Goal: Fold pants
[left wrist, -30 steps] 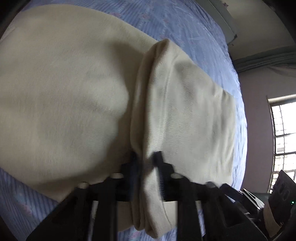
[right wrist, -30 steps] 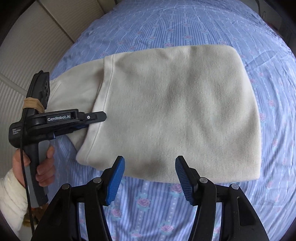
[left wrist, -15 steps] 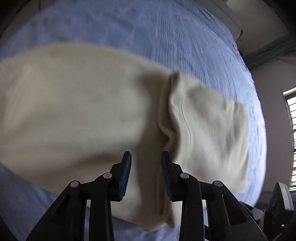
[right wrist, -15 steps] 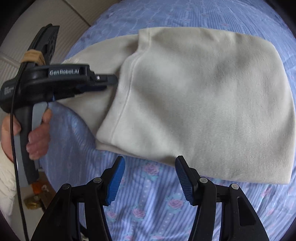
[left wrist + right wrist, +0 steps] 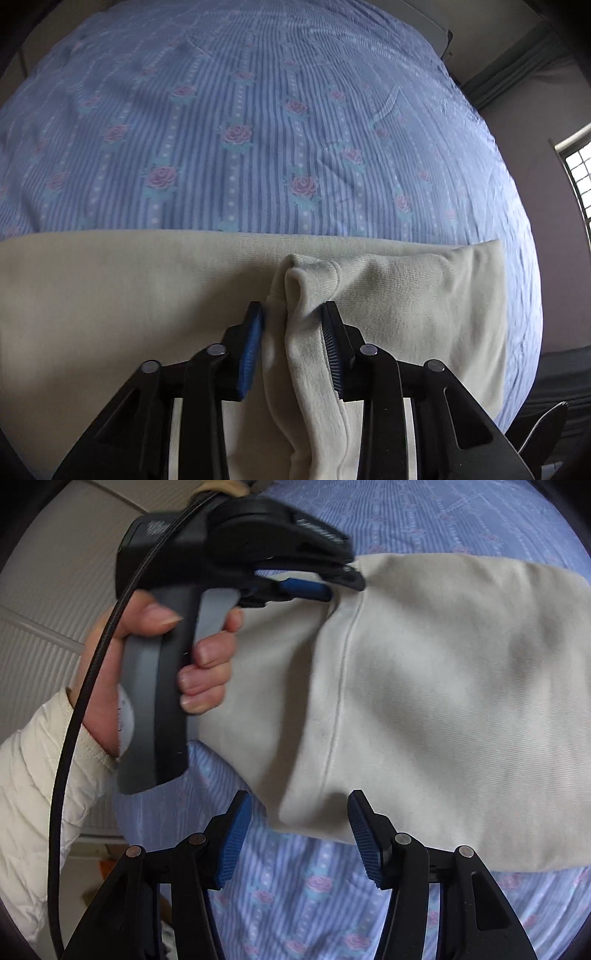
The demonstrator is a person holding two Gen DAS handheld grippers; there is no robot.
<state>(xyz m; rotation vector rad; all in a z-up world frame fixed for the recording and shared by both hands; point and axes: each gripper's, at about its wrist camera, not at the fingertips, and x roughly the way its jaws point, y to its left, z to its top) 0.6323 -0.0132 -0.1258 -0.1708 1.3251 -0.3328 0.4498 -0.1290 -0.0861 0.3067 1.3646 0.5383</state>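
Left wrist view: left tool (image 5: 291,354) closing, pinched bunched fold of cream pants (image 5: 406,295) on bed (image 5: 258,129). Right tool (image 5: 300,836) spread, closing, empty.

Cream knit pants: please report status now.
Left gripper closing on cream knit pants fold. Right gripper closing, nothing gripped, at hem corner. Striped floral bedsheet unobstructed.

Both wrist views close, steep-down; share pants (image 5: 110,302).
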